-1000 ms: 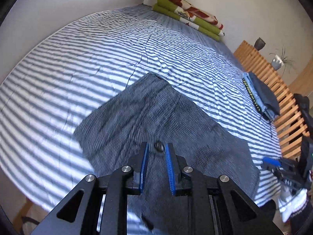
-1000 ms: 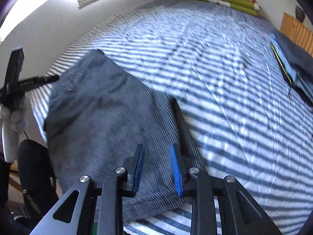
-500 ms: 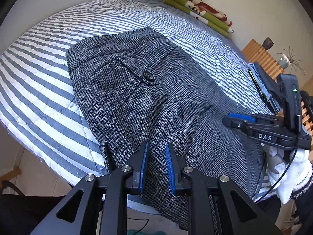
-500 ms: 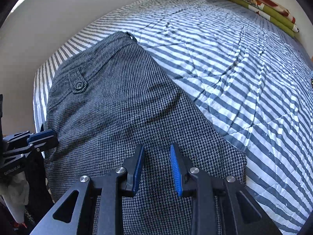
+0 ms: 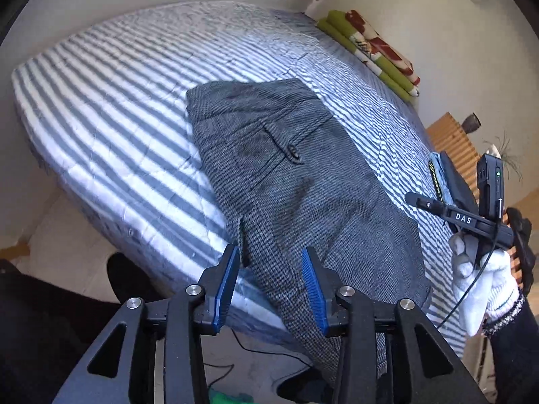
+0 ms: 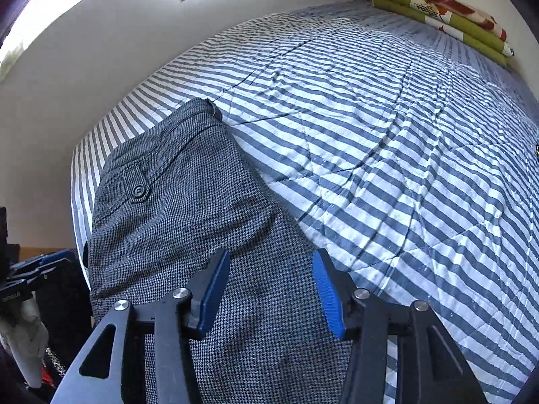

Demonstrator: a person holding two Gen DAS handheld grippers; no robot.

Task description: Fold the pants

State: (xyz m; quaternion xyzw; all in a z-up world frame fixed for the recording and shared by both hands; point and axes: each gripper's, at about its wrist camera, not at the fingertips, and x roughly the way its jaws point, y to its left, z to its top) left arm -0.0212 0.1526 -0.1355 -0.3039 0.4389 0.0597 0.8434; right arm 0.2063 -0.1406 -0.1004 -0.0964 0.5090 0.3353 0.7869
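Grey houndstooth pants (image 5: 303, 181) lie flat on the striped bedspread (image 5: 111, 107), back pocket button up, one end hanging over the near bed edge. My left gripper (image 5: 271, 286) is open just above that near end, nothing between its blue pads. The right gripper (image 5: 454, 215) shows at the far right in a white-gloved hand (image 5: 478, 279). In the right wrist view the right gripper (image 6: 271, 282) is open low over the pants (image 6: 188, 208), holding nothing. The left gripper (image 6: 33, 269) shows at that view's left edge.
A folded green and red blanket (image 6: 444, 10) lies at the head of the bed. A wooden slatted bench (image 5: 451, 134) with folded clothes (image 5: 454, 185) stands along the right side. A white wall (image 6: 84, 67) runs along the left. A cable lies on the floor (image 5: 67, 245) below.
Both grippers have gone from nearly closed to wide open. Both have pulled back from the pants, which now lie flatter on the bed.
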